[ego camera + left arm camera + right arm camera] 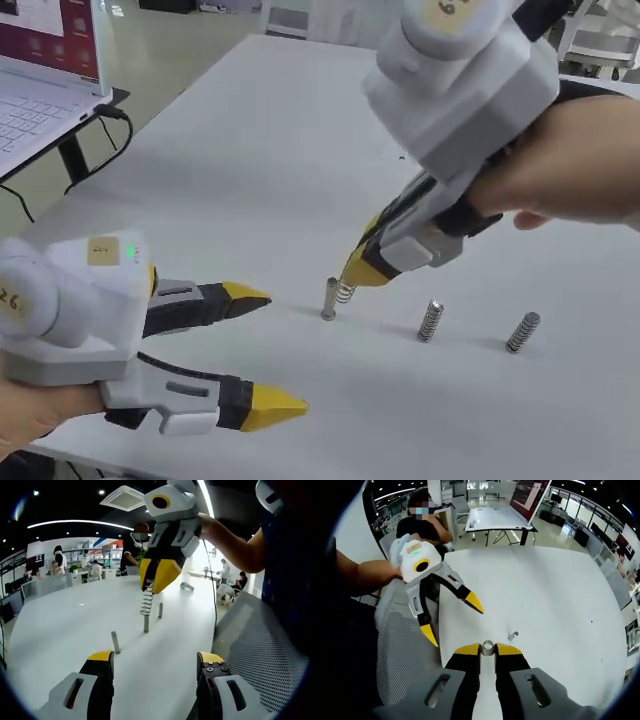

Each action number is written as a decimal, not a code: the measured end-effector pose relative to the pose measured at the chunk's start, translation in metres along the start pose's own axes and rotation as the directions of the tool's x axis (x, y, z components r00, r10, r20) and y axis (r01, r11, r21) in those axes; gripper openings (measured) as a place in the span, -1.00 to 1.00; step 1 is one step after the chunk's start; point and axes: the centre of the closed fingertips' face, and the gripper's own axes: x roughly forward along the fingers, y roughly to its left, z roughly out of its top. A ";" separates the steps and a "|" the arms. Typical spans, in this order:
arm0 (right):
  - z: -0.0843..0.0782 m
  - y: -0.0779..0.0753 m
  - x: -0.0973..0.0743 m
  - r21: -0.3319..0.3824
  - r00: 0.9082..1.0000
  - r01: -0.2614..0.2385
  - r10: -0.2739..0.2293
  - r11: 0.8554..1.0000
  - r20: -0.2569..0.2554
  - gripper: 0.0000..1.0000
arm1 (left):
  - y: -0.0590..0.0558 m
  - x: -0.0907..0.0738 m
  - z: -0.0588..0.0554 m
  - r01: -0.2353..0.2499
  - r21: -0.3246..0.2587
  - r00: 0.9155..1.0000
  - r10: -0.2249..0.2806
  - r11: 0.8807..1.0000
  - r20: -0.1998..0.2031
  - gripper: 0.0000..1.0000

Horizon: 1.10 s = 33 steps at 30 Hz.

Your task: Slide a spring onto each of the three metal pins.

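Right tongs (358, 272) pinch one spring (345, 291); one bare pin (330, 299); two sprung pins (431, 320).

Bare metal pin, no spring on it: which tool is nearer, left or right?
Right. The right tool, shut on a small metal coil spring, has its tips right beside the bare upright metal pin. The left tool sits open, apart from it, toward the person.

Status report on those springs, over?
Left gripper open. Right gripper shut on spring, beside bare pin. Other two pins carry springs. Nothing blocking.
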 end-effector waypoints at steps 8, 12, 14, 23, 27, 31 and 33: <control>0.003 -0.024 0.010 0.000 0.999 0.033 -0.033 0.999 -0.021 -0.84 | 0.003 -0.001 -0.001 -0.024 -0.017 1.000 0.025 1.000 0.011 0.54; 0.005 -0.031 0.017 -0.010 0.998 0.044 -0.044 0.999 -0.035 -0.84 | 0.004 -0.002 -0.002 -0.033 -0.021 0.999 0.033 0.999 0.015 0.64; 0.005 -0.036 0.022 -0.011 0.998 0.051 -0.052 0.999 -0.045 -0.84 | 0.004 -0.002 -0.001 -0.036 -0.020 0.999 0.036 0.999 0.017 0.70; 0.008 -0.043 0.039 -0.012 0.997 0.040 -0.041 0.999 -0.070 -0.84 | 0.004 -0.003 0.000 -0.047 -0.026 0.998 0.048 0.999 0.027 0.77; 0.008 -0.046 0.042 -0.006 0.997 0.037 -0.038 0.999 -0.074 -0.84 | 0.004 -0.004 -0.001 -0.050 -0.029 0.998 0.050 0.998 0.023 0.77; 0.007 -0.048 0.044 -0.004 0.996 0.034 -0.034 0.999 -0.081 -0.84 | 0.004 -0.005 -0.003 -0.050 -0.032 0.998 0.051 0.998 0.021 0.76; 0.007 -0.052 0.046 -0.003 0.996 0.034 -0.034 0.999 -0.084 -0.84 | 0.004 -0.004 -0.003 -0.050 -0.032 0.999 0.051 0.998 0.019 0.75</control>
